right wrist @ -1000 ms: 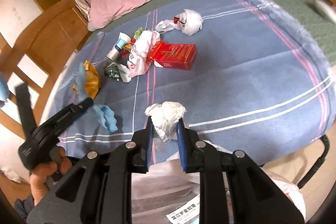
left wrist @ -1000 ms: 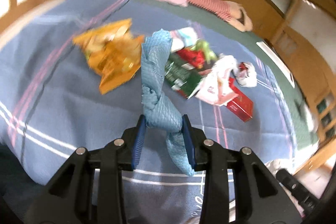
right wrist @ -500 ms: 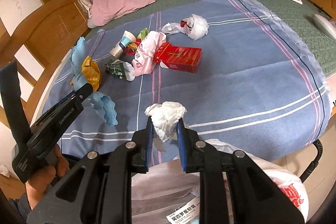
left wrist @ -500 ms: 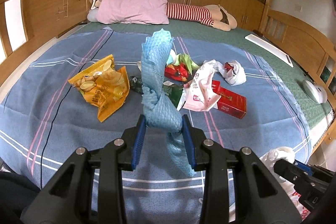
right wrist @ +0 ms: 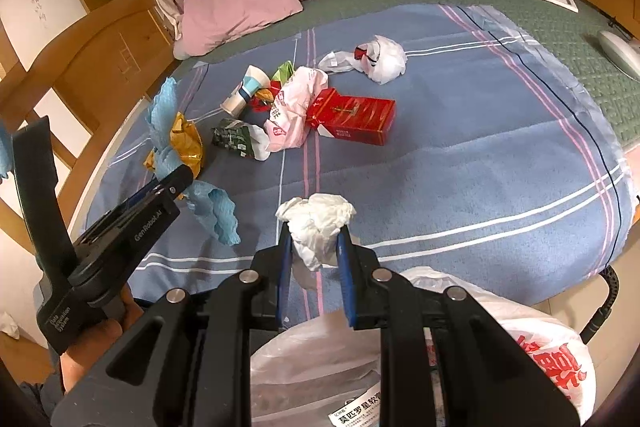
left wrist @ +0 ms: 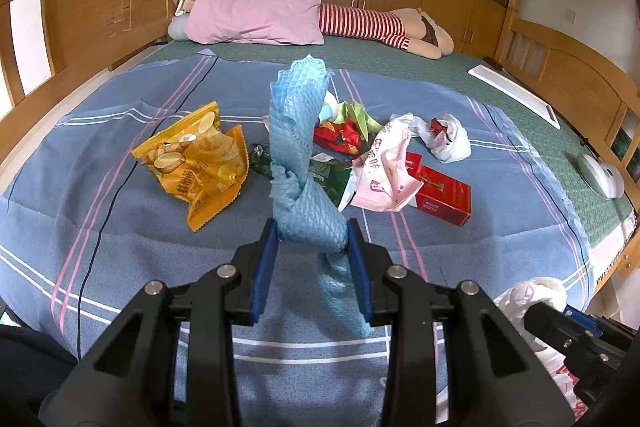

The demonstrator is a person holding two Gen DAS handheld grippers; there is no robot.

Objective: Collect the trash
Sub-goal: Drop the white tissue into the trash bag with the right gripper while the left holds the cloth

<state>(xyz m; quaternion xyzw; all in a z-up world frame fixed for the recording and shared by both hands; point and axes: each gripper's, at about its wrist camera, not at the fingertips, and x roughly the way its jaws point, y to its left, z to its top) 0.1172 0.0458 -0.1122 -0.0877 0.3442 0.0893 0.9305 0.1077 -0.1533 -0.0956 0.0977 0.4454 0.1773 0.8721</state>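
Note:
My left gripper (left wrist: pixel 311 233) is shut on a twisted blue cloth (left wrist: pixel 298 131), held above the bed; it also shows in the right wrist view (right wrist: pixel 160 183) with the blue cloth (right wrist: pixel 212 207) hanging from it. My right gripper (right wrist: pixel 313 241) is shut on a crumpled white tissue (right wrist: pixel 316 217), above an open white plastic bag (right wrist: pixel 480 327) at the bed's near edge. On the blue blanket lie a yellow snack bag (left wrist: pixel 196 163), a red box (right wrist: pixel 352 121), a pink-white wrapper (right wrist: pixel 294 107), a green packet (right wrist: pixel 232 137), a paper cup (right wrist: pixel 246 91) and a white bag (right wrist: pixel 382 59).
A pink pillow (left wrist: pixel 256 9) and a striped plush toy (left wrist: pixel 380 25) lie at the head of the bed. Wooden bed rails (left wrist: pixel 80 11) run along both sides. A white device (left wrist: pixel 602 175) sits on the green mat at the right.
The left gripper's view has levelled out and pulled back slightly, with the blue cloth still held. The right gripper keeps the tissue over the bag, barely moved.

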